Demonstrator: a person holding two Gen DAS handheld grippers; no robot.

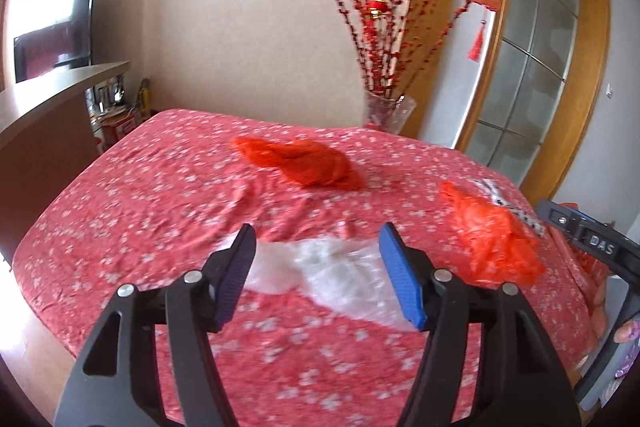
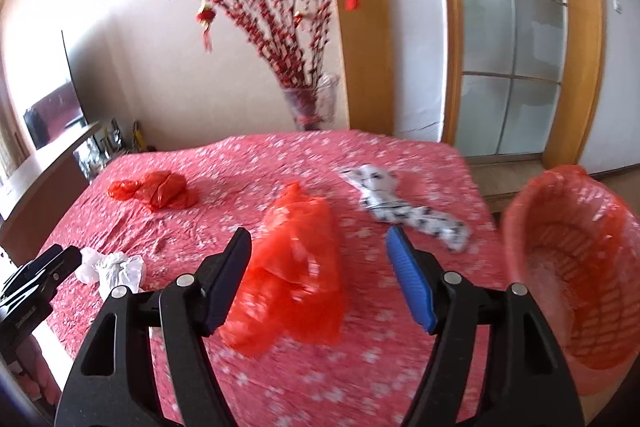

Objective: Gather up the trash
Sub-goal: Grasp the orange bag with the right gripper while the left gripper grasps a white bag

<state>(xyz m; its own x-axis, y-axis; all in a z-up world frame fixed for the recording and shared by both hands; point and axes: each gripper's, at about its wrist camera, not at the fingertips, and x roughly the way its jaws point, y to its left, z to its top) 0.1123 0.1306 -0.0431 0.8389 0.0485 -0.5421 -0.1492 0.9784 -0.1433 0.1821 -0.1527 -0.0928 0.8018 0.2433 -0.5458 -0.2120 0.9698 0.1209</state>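
Four pieces of trash lie spread over a table covered with a red floral cloth (image 2: 280, 379). Nearest the left gripper (image 1: 318, 239) is a crumpled clear plastic bag (image 1: 340, 279), flat on the cloth and seen between the two spread fingers; the pads do not press on it, and whether they touch it cannot be told through the blur. The jaws stand wide with nothing gripped.

A crumpled orange-red plastic bag (image 2: 292, 267) lies in front of the right gripper (image 2: 318, 241), framed between its open fingers, which stand wide and hold nothing. Farther back on the left side of the cloth sits a second red plastic bag (image 2: 156, 191), well apart from the others. To the right of the middle bag lies a white wrapper with black markings (image 2: 404, 211).

A red plastic basket lined with a red bag (image 2: 572, 267) stands tilted at the table's right edge, its mouth turned toward the camera.

Behind the table, a glass vase of red berry branches (image 2: 312, 103) stands by the wall, beside a wood-framed glass door (image 2: 512, 39). A dark television (image 1: 60, 23) sits at the far left.
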